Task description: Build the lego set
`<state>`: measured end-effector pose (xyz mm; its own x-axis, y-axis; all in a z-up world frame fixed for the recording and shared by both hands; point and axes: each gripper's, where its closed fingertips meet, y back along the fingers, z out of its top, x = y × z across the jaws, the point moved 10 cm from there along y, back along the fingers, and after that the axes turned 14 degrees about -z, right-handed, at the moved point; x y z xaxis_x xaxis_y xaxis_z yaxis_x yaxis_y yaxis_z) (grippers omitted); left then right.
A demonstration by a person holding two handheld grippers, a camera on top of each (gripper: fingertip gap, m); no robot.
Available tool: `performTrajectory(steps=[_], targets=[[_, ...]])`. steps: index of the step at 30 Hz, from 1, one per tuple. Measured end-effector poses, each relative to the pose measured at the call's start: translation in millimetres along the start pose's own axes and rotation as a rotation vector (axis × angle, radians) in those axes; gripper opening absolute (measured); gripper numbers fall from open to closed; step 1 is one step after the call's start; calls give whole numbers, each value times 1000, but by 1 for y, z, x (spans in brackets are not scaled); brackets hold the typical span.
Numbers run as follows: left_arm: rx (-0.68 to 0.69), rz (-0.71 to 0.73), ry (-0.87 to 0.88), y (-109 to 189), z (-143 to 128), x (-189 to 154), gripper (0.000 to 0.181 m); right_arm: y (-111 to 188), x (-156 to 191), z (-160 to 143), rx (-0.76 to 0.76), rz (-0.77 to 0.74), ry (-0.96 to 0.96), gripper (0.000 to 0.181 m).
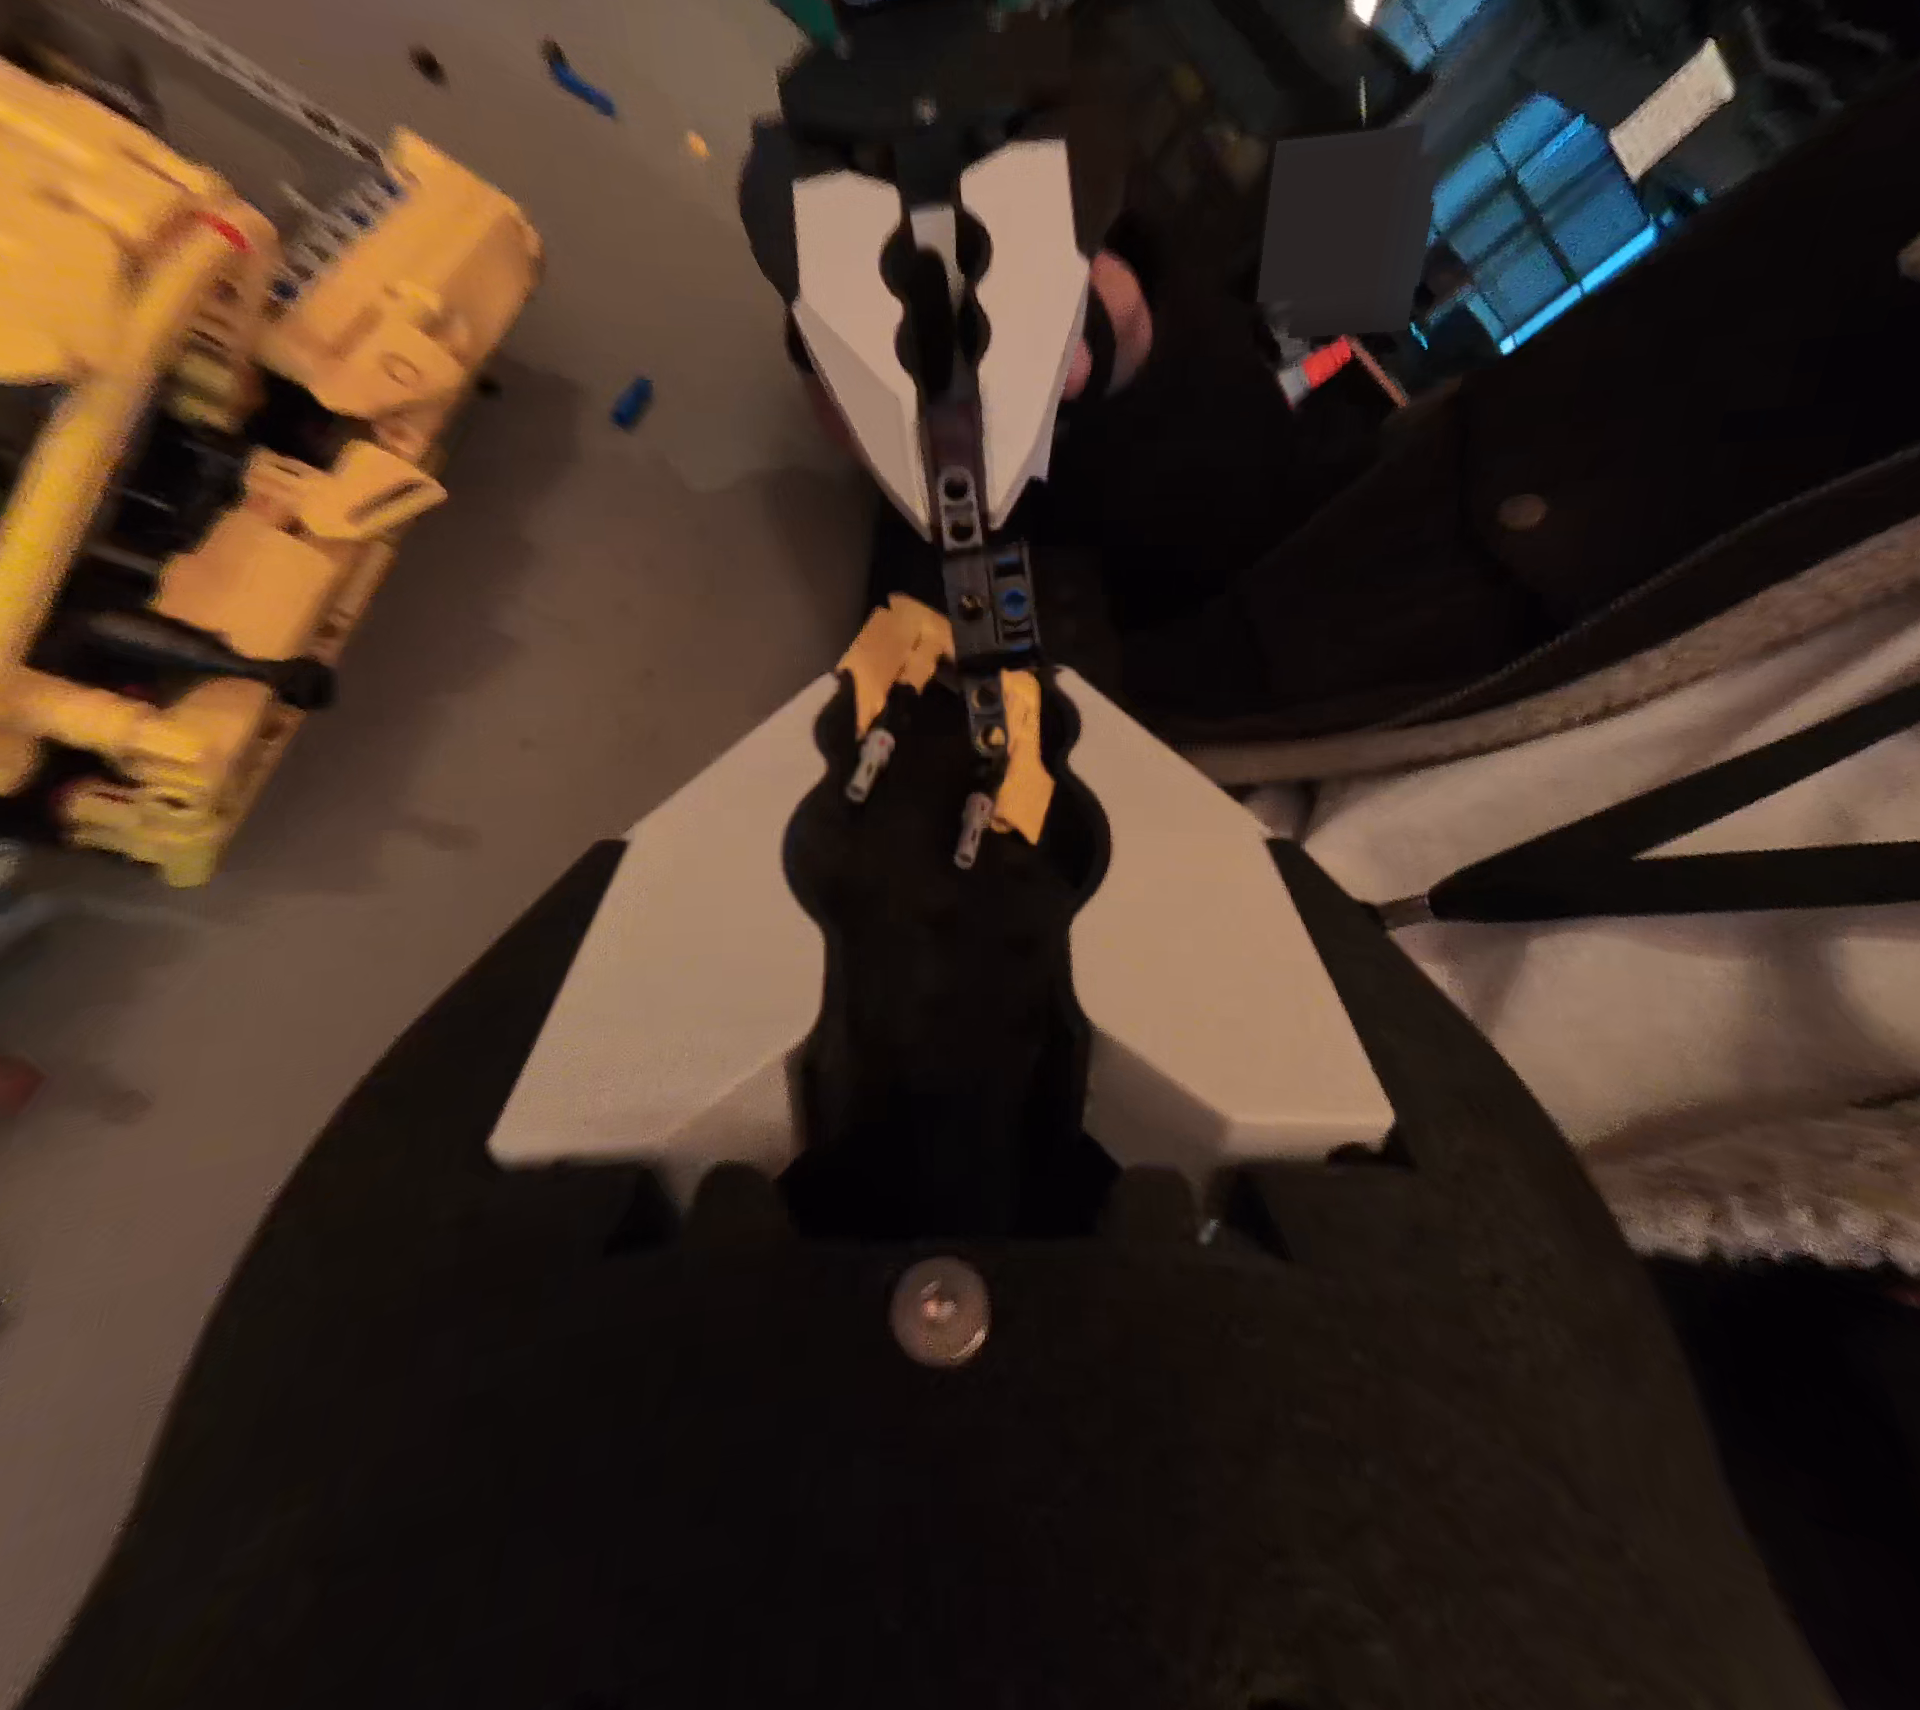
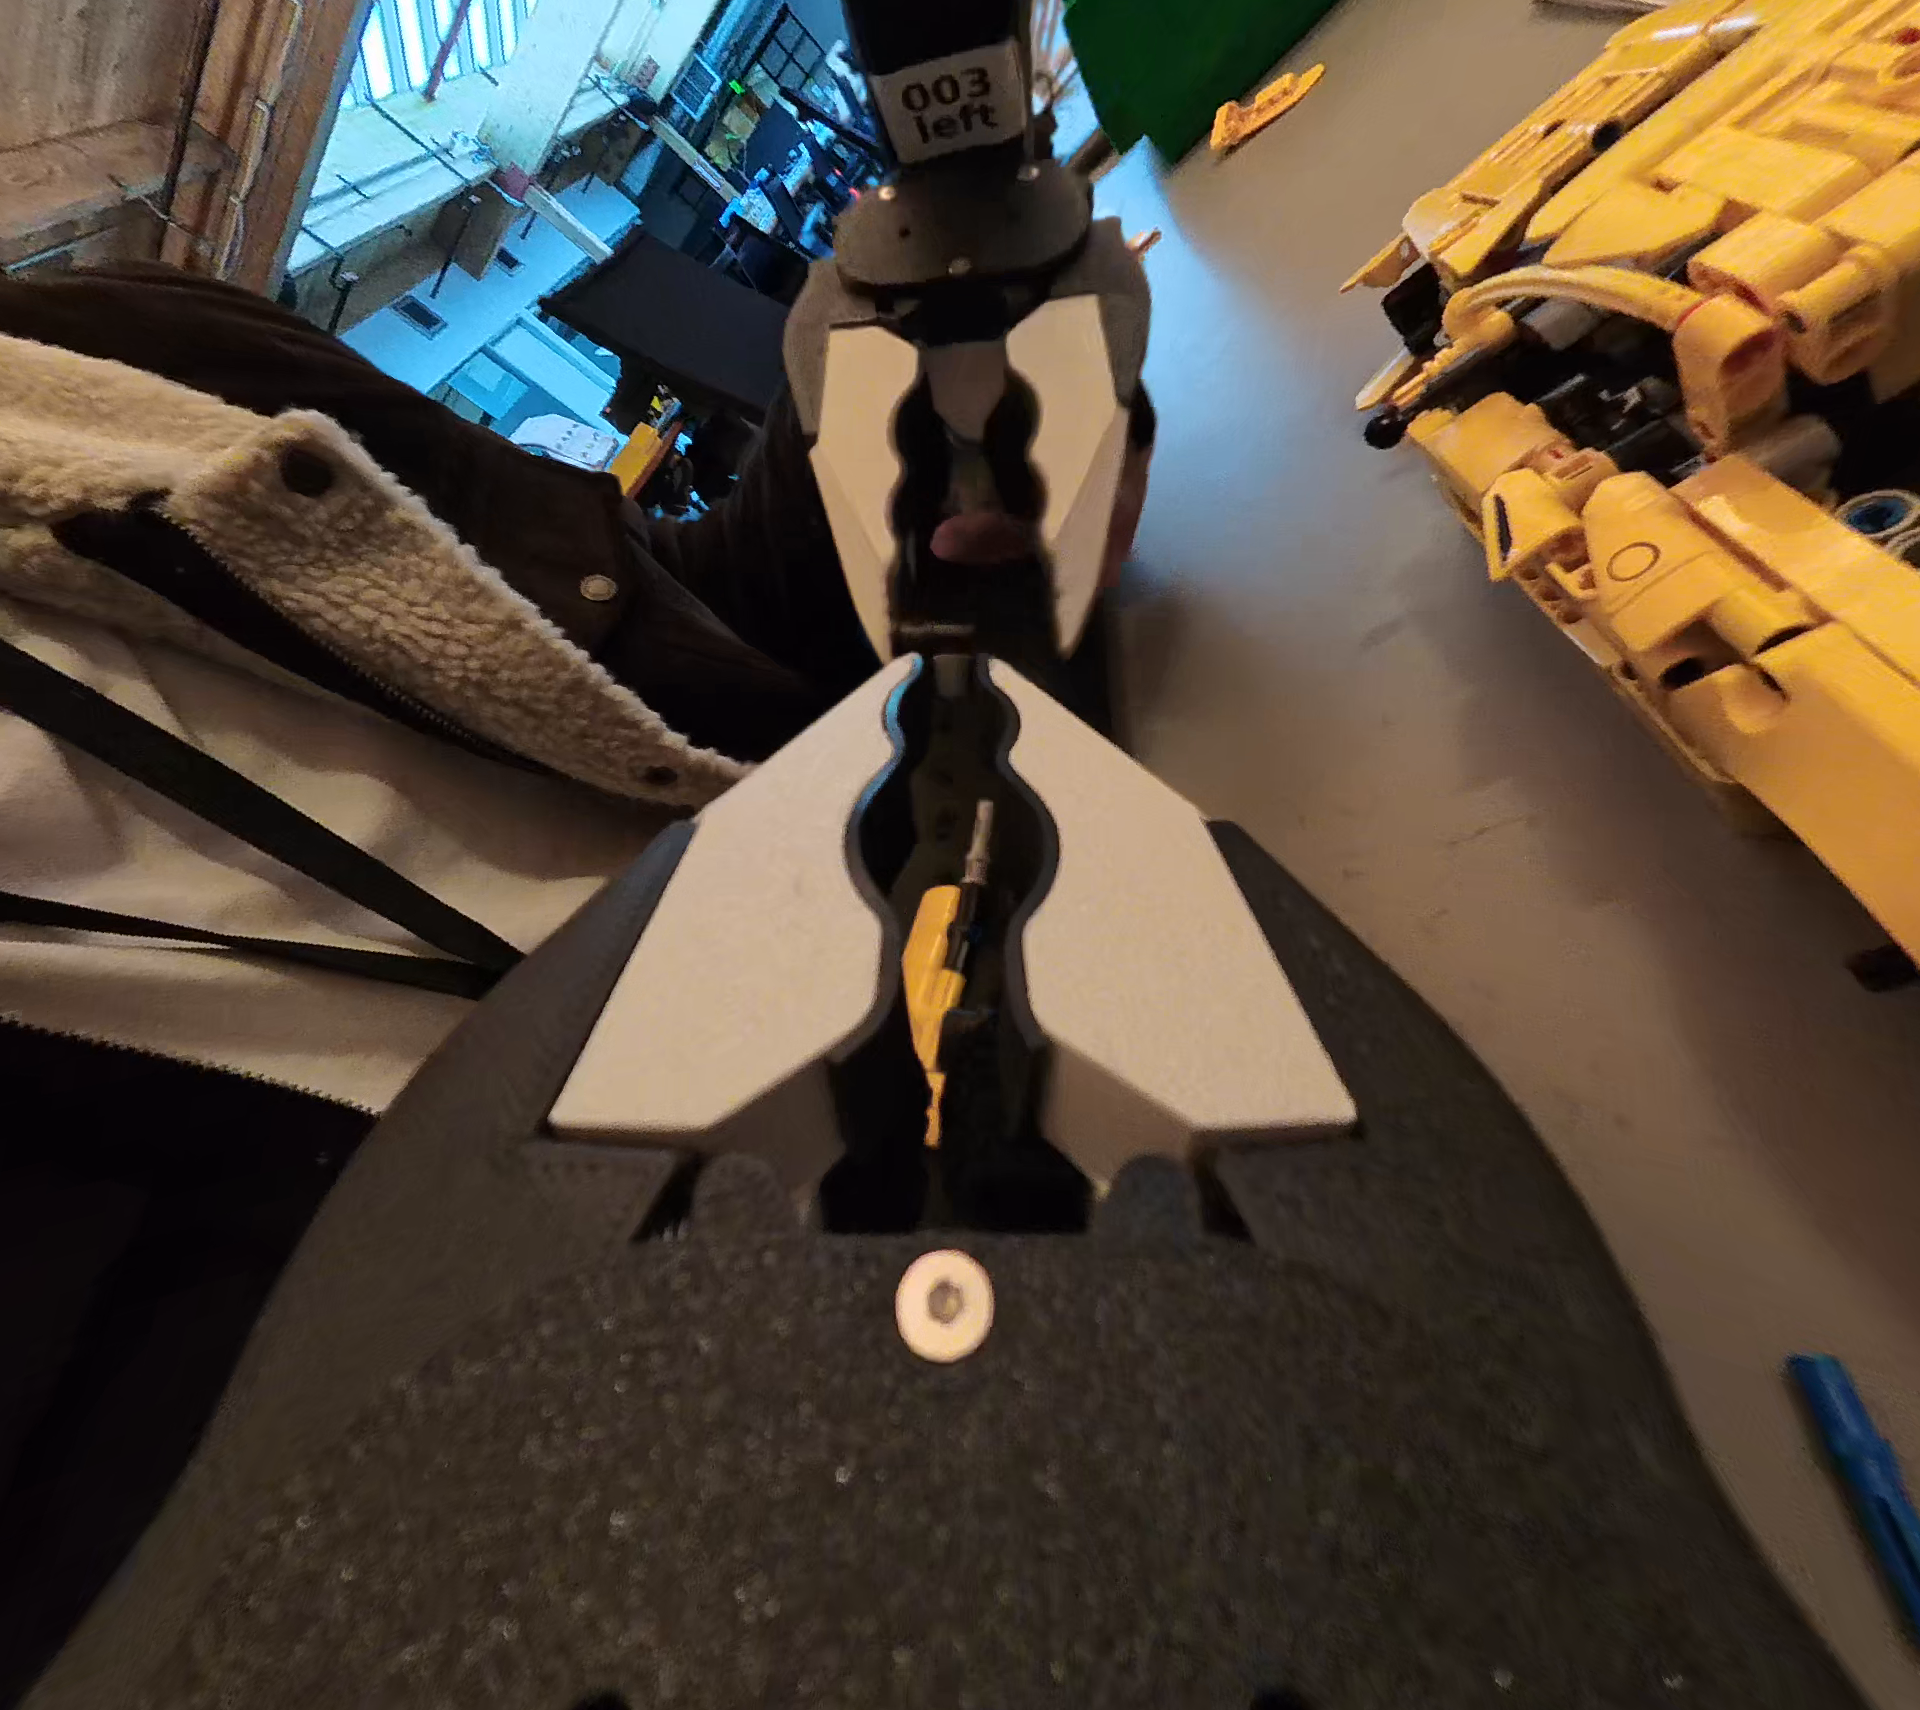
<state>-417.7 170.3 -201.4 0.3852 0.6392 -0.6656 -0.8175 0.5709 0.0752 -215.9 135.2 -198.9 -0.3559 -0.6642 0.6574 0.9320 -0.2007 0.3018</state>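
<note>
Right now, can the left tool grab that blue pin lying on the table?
Probably not: the left tool is shut on the small lego assembly, which the right tool also grips; the blue pin lies apart on the table.

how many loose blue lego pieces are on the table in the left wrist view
2 that I can make out: one blue piece farther back on the grey table, another blue piece nearer the left gripper. The yellow model may hide more.
</note>
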Motion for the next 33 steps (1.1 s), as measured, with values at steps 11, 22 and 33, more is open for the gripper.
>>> performTrajectory(steps=[11,22,33], targets=[[-45,-3,-11,4,3,-6,14,-27,16,9,115,-96,167,7],[-37,-88,-14,9,-1,-9,9,-32,20,9,80,-16,170,6],[-357,-312,126,28,5,-3,6,-28,56,10,-222,-236,721,71]])
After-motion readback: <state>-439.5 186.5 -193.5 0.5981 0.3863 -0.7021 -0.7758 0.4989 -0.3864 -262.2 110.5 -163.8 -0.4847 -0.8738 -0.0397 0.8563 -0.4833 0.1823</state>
